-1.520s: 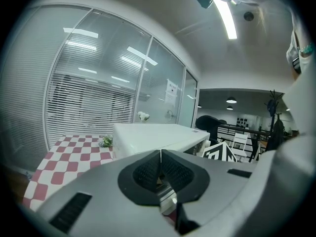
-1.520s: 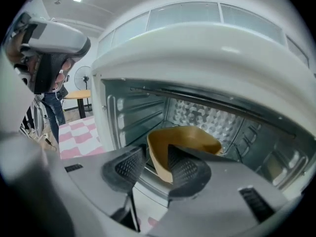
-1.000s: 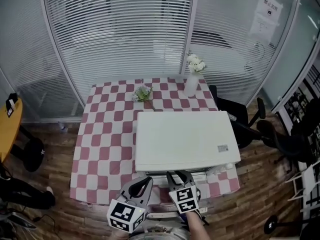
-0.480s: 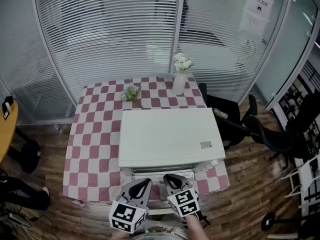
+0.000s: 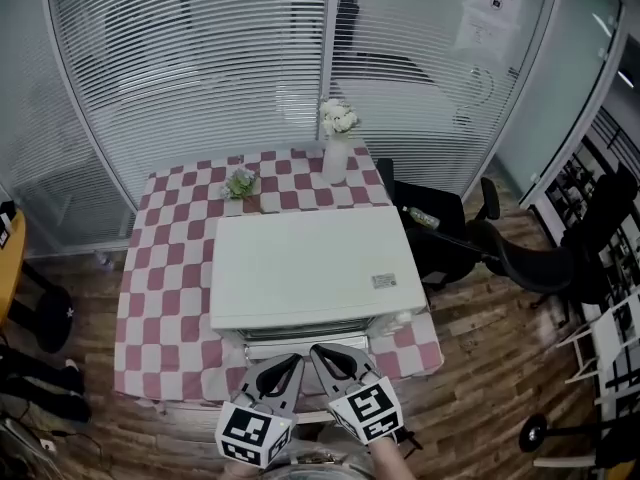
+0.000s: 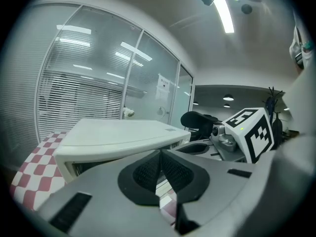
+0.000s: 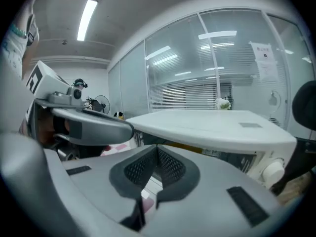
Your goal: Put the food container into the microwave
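The left claw (image 5: 288,364) and right claw (image 5: 326,354) are pinched closed on nothing before the microwave (image 5: 310,268) on the table (image 5: 160,268); no container shows, though it is likely light, best gripped at the rim.

Nothing here can actually be read. A paper notice (image 5: 490,13) hangs on the glass wall at the far right, with a dark heading and lines of print too small to make out. A small grey label (image 5: 383,281) sits on top of the white microwave (image 5: 300,268) toward its right near corner, its print illegible. The two marker cubes (image 5: 252,434) nearest carry black-and-white square patterns, not letters.
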### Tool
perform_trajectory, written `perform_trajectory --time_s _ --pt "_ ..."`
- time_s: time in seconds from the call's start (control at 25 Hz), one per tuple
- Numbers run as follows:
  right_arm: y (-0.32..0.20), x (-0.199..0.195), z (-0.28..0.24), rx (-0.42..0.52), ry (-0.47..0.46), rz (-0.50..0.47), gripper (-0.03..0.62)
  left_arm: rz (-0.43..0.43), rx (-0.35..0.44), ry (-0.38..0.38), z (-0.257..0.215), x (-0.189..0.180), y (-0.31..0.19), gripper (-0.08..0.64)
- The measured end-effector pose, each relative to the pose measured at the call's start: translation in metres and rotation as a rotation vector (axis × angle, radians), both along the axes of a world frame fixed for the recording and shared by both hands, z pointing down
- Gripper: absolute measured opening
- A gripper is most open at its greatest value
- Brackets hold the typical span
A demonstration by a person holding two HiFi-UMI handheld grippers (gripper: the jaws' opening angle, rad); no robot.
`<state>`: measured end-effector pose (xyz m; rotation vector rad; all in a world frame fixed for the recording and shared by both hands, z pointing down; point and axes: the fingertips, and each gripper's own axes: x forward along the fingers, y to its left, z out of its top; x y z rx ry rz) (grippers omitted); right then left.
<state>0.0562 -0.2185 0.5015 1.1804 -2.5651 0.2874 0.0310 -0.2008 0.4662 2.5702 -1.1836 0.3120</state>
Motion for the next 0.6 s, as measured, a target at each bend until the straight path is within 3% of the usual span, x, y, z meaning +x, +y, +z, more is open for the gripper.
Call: perform_trajectory --time_s 0.6 --pt "0.007 0.000 -0.122 0.271 -0.184 -0.059 -0.006 -0.062 0.194 0.066 -0.072 0.003 -0.012 0.014"
